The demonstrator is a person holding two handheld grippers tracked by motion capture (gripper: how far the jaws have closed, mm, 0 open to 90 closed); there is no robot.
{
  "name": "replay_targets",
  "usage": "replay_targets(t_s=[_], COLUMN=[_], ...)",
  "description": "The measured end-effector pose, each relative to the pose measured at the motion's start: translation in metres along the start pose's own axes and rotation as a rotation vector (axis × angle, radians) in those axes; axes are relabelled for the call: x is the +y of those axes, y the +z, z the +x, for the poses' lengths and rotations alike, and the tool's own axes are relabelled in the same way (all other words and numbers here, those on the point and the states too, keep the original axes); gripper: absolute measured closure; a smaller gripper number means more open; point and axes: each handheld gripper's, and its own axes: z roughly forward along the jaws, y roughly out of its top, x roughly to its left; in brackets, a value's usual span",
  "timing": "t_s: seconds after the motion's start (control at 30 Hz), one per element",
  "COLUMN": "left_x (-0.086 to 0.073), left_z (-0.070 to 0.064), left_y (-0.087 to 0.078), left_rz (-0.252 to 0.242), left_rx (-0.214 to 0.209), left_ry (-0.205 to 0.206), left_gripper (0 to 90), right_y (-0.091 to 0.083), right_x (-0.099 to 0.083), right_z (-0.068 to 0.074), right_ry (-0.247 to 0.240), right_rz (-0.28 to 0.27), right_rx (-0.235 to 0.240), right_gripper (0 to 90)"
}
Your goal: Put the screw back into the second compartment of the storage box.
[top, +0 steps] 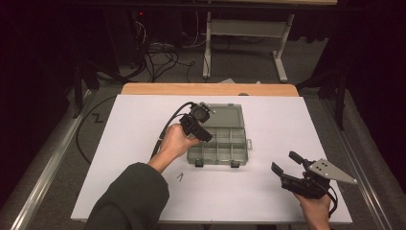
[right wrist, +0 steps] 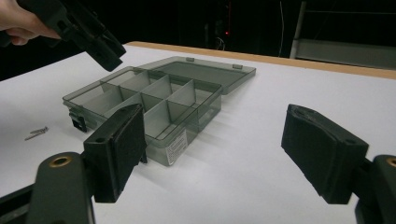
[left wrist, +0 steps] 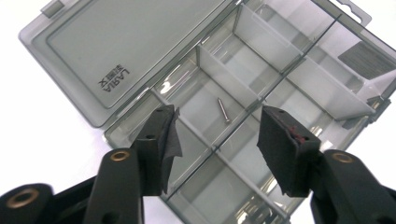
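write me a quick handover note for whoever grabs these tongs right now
Left tongs: open, nothing held, hovering over the open organiser box.
Right tongs: open, nothing held, off to the box's right above the table.
Box: lid laid flat behind it; one screw lies in a compartment below the left tongs.
Loose screws: on the white sheet in front of the box's left corner.
Done: apparently one screw boxed.
Left: probably pick up the loose screws, drop them in, and perhaps close the lid.
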Motion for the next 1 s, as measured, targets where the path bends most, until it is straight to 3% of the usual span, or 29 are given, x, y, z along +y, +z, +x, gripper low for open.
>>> replay_targets(t_s=[0.53, 1.0], left_x=[-0.029, -0.060], left_z=[0.001, 0.006], left_y=[-0.021, -0.036], left_rz=[-0.028, -0.046], left_rx=[0.006, 0.007], left_ry=[0.004, -0.021], left_gripper=[39.4, 37.7], right_y=[0.001, 0.001], right_x=[0.000, 0.000], right_z=[0.002, 0.002], right_ry=[-0.002, -0.005], right_rz=[0.001, -0.002], right_rx=[0.002, -0.002], right_gripper=[23.4, 23.5])
